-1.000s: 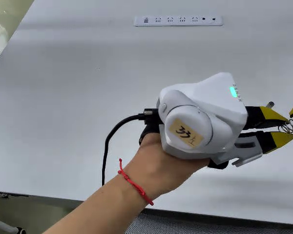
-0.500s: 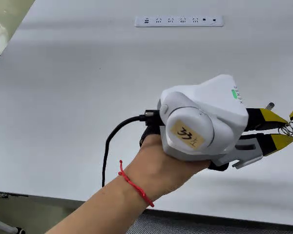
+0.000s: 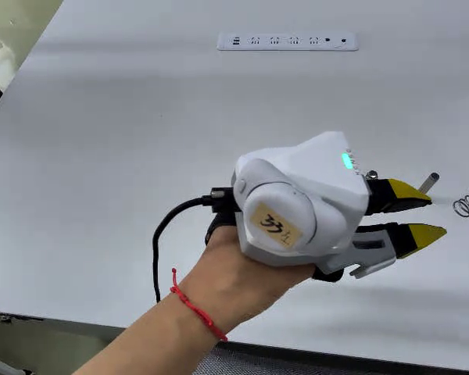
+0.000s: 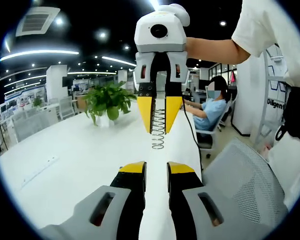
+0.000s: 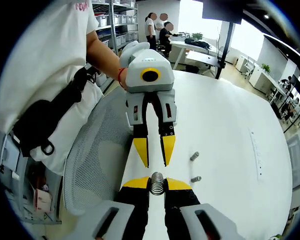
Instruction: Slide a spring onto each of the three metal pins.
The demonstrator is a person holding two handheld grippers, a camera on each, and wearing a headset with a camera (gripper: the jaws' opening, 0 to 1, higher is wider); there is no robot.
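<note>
Two metal pins point(image 5: 194, 156) sit bare on the worktop point(image 5: 225, 125), just ahead and to one side of the right claw point(image 5: 157, 184), so the threading looks barely begun. The right claw is clenched on one spring point(image 5: 157, 179), pinched at its tips. Facing it, tips near, the left claw point(image 4: 156, 169) is slightly parted and carries nothing.

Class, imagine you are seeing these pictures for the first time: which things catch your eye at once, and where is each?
First comes the bulky white left gripper, held in a hand low in the head view, its yellow-tipped jaws open. Facing it, the right gripper pinches a coiled spring between its yellow tips. Two small metal pins sit on the white table near the left gripper's tips.
</note>
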